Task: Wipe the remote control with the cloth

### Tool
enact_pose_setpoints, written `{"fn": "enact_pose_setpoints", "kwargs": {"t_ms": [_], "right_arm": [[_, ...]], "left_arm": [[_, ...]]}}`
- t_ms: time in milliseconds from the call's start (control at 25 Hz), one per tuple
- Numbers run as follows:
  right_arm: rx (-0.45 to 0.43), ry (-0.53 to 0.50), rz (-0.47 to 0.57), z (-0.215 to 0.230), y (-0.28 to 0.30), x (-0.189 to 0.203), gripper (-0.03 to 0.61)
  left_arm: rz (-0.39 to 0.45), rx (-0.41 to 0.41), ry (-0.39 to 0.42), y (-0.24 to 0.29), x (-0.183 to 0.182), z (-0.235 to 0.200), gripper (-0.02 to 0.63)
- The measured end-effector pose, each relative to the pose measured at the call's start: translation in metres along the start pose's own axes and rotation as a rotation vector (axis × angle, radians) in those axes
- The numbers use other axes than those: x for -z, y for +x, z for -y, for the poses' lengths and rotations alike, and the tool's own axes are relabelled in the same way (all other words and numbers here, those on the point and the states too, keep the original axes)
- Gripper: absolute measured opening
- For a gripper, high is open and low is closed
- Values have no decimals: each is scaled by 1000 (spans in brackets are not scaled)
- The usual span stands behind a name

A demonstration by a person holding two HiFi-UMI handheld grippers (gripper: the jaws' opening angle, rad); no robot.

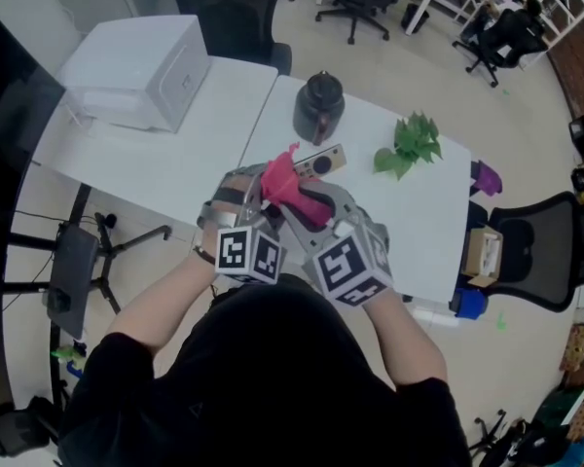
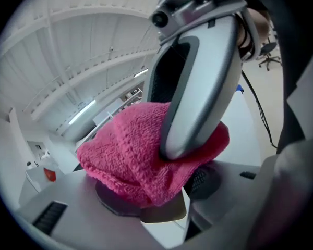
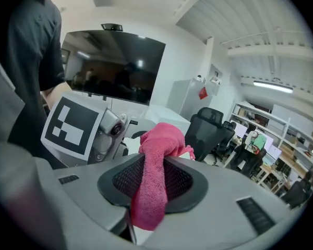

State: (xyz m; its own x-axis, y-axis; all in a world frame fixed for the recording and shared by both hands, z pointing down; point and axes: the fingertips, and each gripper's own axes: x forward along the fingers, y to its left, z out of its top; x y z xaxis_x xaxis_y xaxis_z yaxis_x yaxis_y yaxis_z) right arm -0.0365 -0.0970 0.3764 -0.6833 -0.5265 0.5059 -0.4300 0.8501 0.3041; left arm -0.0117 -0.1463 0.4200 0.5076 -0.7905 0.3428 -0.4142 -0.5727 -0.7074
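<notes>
White boxy printer (image 1: 146, 71), round black kettle (image 1: 318, 105) and leafy green plant (image 1: 409, 144) sit on the white table (image 1: 204, 163). Above it, left gripper (image 1: 263, 183) has its jaws fairly wide, clamped on the flat tan remote control (image 1: 321, 161). Right gripper (image 1: 310, 202), jaws half closed, pinches the fuzzy knit pink cloth (image 1: 282, 178) and covers most of the remote.

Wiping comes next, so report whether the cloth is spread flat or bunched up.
Bunched: the pink cloth is a thick wad in the left gripper, one end pinched by the right gripper.
</notes>
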Motion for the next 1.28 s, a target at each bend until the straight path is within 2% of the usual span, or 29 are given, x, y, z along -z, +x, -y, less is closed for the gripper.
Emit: {"fn": "enact_pose_setpoints", "kwargs": {"t_ms": [240, 600, 1000, 1280], "right_arm": [[-29, -121, -100, -8, 7, -8, 104], [64, -164, -120, 5, -3, -1, 103], [252, -30, -126, 64, -44, 24, 103], [318, 21, -107, 95, -63, 31, 103]], "left_arm": [[30, -47, 131, -14, -7, -2, 210], [109, -76, 141, -28, -18, -6, 210], [137, -82, 139, -33, -24, -5, 210], [147, -89, 136, -35, -25, -6, 210]]}}
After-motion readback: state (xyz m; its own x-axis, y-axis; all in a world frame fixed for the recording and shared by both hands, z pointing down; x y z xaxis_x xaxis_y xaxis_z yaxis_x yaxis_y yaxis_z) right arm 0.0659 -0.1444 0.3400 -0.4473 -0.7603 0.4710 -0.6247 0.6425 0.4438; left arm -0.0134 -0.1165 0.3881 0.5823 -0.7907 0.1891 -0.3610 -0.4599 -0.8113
